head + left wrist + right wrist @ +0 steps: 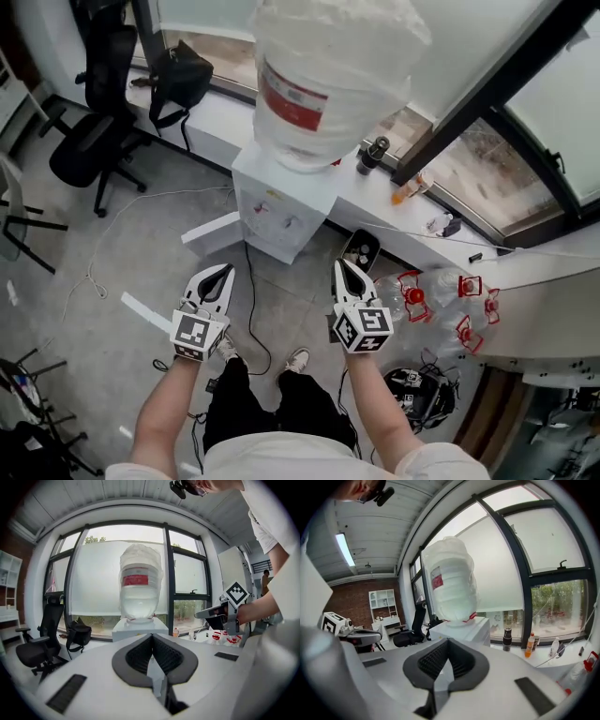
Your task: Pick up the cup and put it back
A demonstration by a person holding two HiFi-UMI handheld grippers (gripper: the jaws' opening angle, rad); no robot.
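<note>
Water dispenser stood against the window ledge, with bare floor open in front of it and to its left. Two claws hung before it, well clear, both closed and empty: left gripper, right gripper. One dark cup stood on the ledge just right of the dispenser, one orange bottle farther right.

The head view looks steeply down past the left tool and right tool. Both gripper views face roughly level, and all three share the nearby water dispenser.
</note>
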